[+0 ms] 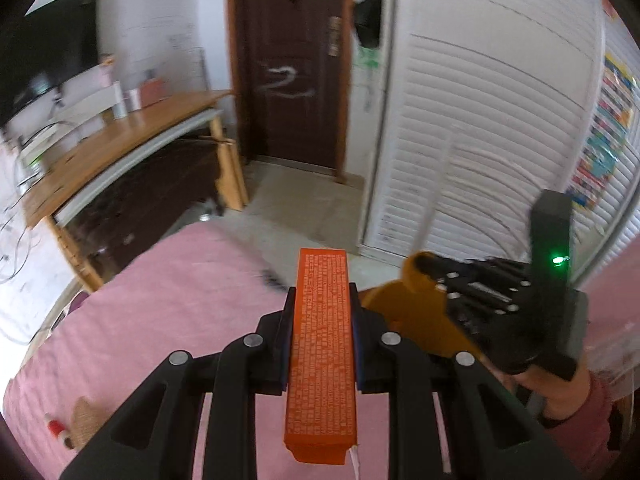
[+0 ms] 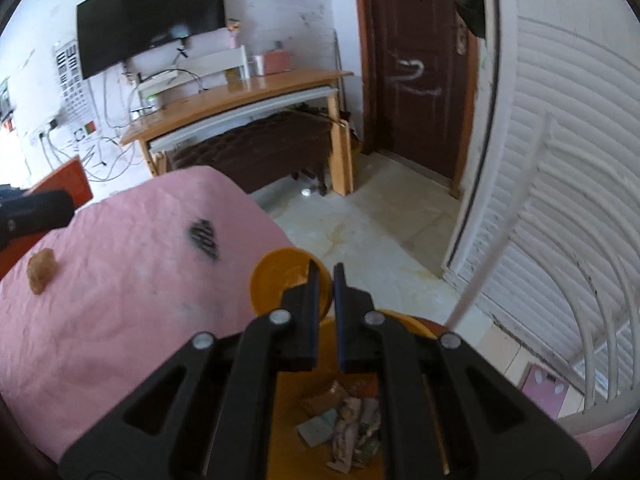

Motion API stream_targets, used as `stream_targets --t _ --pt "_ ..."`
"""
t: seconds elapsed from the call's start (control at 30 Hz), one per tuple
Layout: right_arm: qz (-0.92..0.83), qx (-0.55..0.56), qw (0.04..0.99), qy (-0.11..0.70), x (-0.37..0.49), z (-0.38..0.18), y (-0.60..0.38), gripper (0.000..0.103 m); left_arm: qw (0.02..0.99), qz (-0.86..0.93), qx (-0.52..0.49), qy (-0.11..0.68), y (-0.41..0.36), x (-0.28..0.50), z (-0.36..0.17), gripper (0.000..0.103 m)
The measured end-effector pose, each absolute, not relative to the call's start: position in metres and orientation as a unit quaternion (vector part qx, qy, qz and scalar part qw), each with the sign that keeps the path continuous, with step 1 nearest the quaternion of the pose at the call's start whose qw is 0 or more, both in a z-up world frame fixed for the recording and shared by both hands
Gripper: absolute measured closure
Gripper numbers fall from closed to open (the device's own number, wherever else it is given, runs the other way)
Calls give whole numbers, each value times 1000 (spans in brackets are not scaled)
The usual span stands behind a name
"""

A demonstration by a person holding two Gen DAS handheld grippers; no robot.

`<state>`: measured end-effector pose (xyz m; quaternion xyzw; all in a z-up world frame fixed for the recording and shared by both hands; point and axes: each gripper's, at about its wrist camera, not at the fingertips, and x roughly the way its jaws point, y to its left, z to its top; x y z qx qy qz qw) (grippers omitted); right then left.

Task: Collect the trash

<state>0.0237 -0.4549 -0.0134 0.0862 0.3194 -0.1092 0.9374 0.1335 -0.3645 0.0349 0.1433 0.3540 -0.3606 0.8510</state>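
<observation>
My left gripper is shut on a long orange carton printed with white text, held lengthwise above the pink bed. In the right wrist view my right gripper is shut on the rim of an orange bin, beside the bed's edge. Crumpled paper and wrappers lie inside the bin below the fingers. The bin also shows in the left wrist view, just right of the carton. A dark comb-like item and a brown lump lie on the bed.
A wooden desk with boxes and cables stands against the far wall under a black screen. A brown door is ahead and white louvred doors are at the right. Pale tiled floor lies between them.
</observation>
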Motion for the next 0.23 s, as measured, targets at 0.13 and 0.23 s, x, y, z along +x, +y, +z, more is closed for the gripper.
stream_targets --t 0.13,0.23 --pt "-109 90 930 340 21 -32 -471 97 839 -375 164 359 -400 119 22 85" --pt "-105 106 922 357 19 -48 -485 97 830 -380 172 371 -417 115 10 85"
